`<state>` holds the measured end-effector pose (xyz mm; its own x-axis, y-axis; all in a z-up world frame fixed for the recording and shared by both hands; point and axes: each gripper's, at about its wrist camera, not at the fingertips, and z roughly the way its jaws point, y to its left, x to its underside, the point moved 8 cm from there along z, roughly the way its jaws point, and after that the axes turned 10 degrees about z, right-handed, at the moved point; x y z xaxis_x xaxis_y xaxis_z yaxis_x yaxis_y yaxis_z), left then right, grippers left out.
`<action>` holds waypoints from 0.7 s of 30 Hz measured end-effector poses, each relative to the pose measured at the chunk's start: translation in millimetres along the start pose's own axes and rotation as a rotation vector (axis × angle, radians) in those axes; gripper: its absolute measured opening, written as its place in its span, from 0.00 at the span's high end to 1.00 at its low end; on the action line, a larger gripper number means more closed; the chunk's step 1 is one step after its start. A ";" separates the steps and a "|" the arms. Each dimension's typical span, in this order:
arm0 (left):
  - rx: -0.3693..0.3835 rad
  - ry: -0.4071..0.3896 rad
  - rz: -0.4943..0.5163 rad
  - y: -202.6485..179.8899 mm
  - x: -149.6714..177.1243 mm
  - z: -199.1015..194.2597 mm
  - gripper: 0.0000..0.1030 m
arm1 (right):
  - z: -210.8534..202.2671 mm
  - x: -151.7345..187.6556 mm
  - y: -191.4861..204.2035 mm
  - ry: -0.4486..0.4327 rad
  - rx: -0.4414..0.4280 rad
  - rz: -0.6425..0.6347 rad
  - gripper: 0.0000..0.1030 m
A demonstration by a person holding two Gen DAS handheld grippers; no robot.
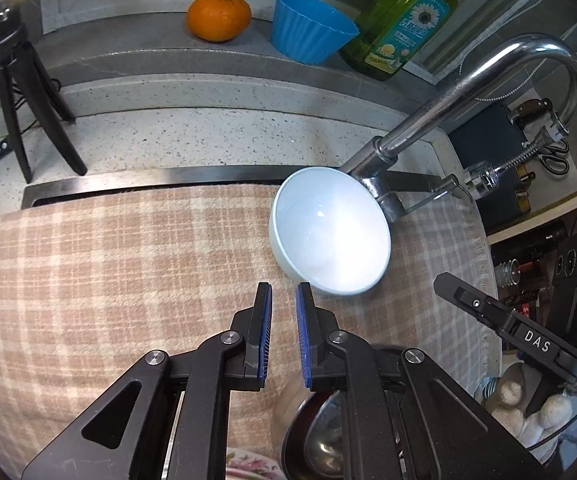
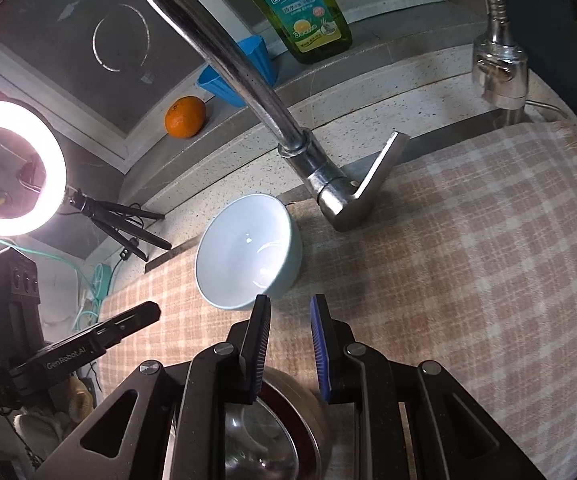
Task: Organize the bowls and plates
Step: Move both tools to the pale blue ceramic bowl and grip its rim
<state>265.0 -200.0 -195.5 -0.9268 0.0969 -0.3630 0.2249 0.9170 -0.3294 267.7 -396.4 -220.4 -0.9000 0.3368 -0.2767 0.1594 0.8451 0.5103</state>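
- my left gripper (image 1: 284,298) is closed down to a narrow slit with nothing between its blue pads, pointing steeply down over the checked cloth (image 1: 108,264).
- my right gripper (image 2: 290,308) has a slightly wider gap and grips nothing either; i read it as open.
- the pale blue bowl (image 1: 330,232) sits upright on the cloth, just beyond both sets of fingertips and right beside the base of the tap (image 2: 324,184).
- the left gripper's right fingertip is close by the bowl's near rim; i cannot tell if it touches.
- below the grippers, at the frame bottom, i see a metal bowl (image 2: 264,436) inside a dark red-rimmed dish.
- on the ledge behind stand an orange (image 1: 218,16), a blue cup (image 1: 312,28) and a green soap bottle (image 1: 404,24).
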 end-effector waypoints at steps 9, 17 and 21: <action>0.016 0.009 -0.032 10.1 -23.1 19.8 0.90 | 24.9 -12.7 -0.9 0.009 -0.001 0.037 0.81; 0.011 0.029 -0.033 15.1 -30.2 36.1 0.90 | 40.2 -19.7 -4.0 0.027 0.003 0.048 0.81; 0.009 0.028 -0.031 15.6 -33.8 38.4 0.89 | 46.8 -22.7 -4.1 0.033 0.003 0.050 0.81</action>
<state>311.4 -203.8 -221.9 -0.9414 0.0791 -0.3278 0.1982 0.9162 -0.3482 306.5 -388.1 -254.3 -0.9037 0.3648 -0.2242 0.2054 0.8288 0.5205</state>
